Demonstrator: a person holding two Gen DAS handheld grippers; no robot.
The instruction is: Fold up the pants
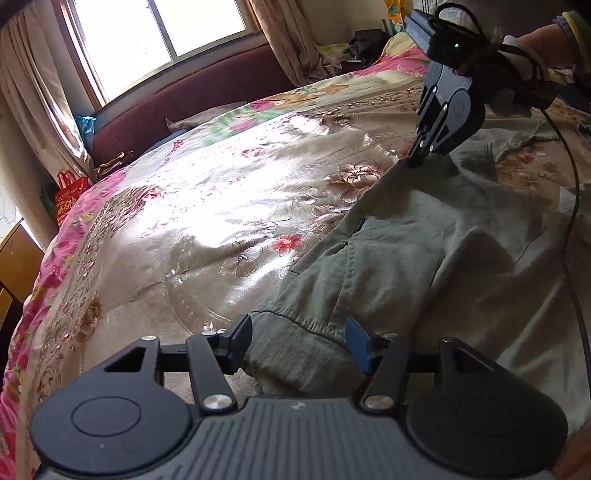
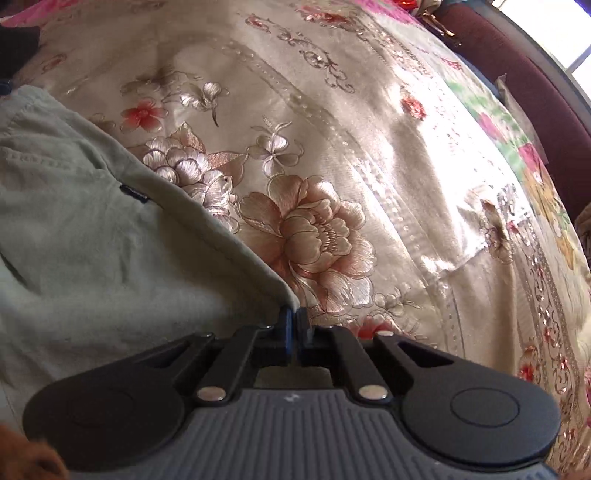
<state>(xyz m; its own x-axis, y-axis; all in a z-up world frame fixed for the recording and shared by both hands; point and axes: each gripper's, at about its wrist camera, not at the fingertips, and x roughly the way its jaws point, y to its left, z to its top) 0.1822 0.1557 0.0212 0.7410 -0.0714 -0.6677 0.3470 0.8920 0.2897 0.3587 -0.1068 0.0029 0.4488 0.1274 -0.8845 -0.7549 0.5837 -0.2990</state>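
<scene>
Olive-green pants (image 1: 424, 258) lie spread on a floral satin bedspread (image 1: 207, 206). My left gripper (image 1: 299, 341) is open, its two blue-padded fingers standing on either side of a hemmed end of the pants without closing on it. My right gripper (image 1: 415, 160) shows in the left wrist view at the far edge of the pants, shut on the cloth. In the right wrist view the right gripper (image 2: 294, 325) pinches the corner edge of the pants (image 2: 110, 240), which stretch away to the left.
A dark red headboard (image 1: 192, 96) and a curtained window (image 1: 159, 33) stand behind the bed. A red bag (image 1: 68, 192) sits by the left edge. A black cable (image 1: 572, 206) hangs over the pants on the right. The bedspread (image 2: 369, 166) extends right of the pants.
</scene>
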